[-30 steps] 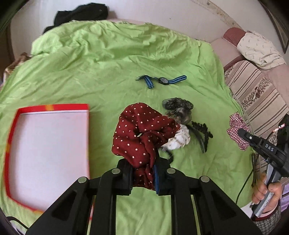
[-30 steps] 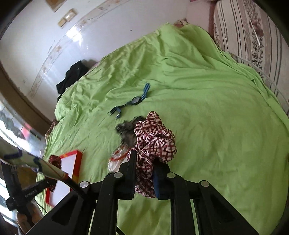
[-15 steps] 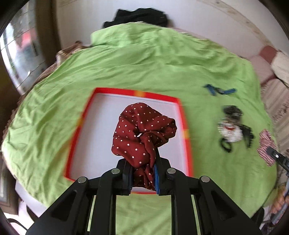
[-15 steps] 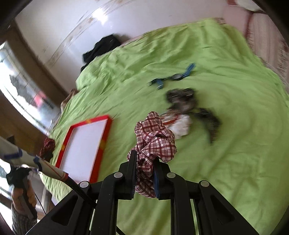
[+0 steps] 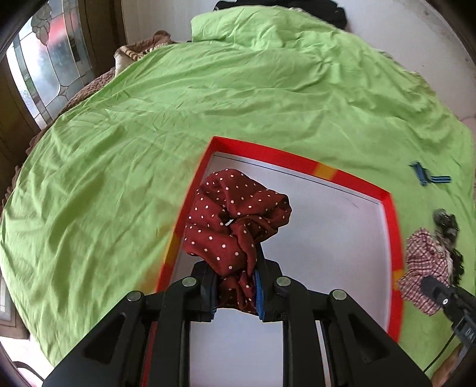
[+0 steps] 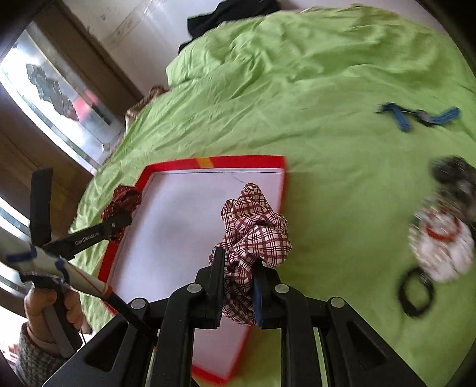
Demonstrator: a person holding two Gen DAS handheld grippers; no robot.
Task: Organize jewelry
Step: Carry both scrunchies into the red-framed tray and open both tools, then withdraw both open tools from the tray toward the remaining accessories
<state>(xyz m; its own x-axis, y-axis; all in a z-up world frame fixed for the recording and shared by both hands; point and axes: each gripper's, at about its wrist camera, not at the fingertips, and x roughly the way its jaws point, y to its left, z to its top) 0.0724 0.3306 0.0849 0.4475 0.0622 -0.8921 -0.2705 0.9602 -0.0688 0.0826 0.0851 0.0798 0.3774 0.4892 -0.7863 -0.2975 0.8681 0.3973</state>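
Green bedsheet (image 5: pixel 148 148) below me — my left gripper (image 5: pixel 236 293) pinches the dotted scrunchie (image 5: pixel 235 217) between its fingers over the tray (image 5: pixel 395 238); my right gripper (image 6: pixel 238 297) clamps the plaid scrunchie (image 6: pixel 255 229) likewise.

green bedsheet (image 5: pixel 208 98), black garment (image 6: pixel 226 15), stained-glass window (image 5: pixel 50 59)

We see a bed spread with a wrinkled lime-green sheet (image 5: pixel 208 98) filling the space ahead of the fingers. Beyond its far edge stands a pale wall (image 6: pixel 142 18), with a heap of dark clothing (image 5: pixel 321 9) against it. Out past the left finger, a brown knitted blanket (image 5: pixel 139 49) shows from under the sheet, and beside it a dark wooden door holds a leaded glass pane (image 5: pixel 44 59) lit by daylight.
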